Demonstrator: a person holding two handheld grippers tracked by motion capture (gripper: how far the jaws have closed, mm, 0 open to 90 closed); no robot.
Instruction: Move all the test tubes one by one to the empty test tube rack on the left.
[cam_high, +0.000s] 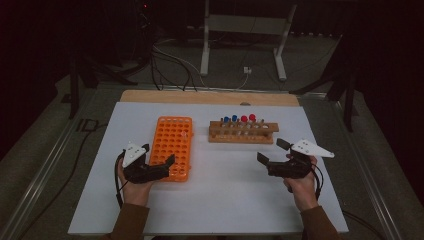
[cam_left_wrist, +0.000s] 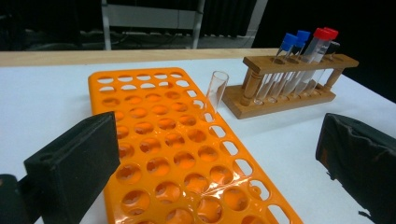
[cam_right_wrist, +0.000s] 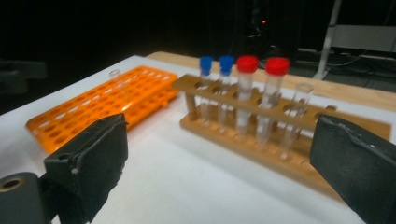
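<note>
The clear tube (cam_left_wrist: 217, 89) stood uncapped in the orange rack (cam_left_wrist: 159, 140), upper middle of the left gripper view. I judged it light, slick and fragile, best pinched mid-barrel. My left hand-held gripper (cam_high: 155, 156) was wide open and empty over the rack; the right hand-held gripper (cam_high: 273, 151) was open too, near the wooden rack (cam_high: 243, 133).

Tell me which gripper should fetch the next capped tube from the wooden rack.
Right, probably. The right gripper hangs open just in front of the wooden tube rack, facing its red-capped tubes. The left gripper is open over the orange plastic rack, farther off.
</note>
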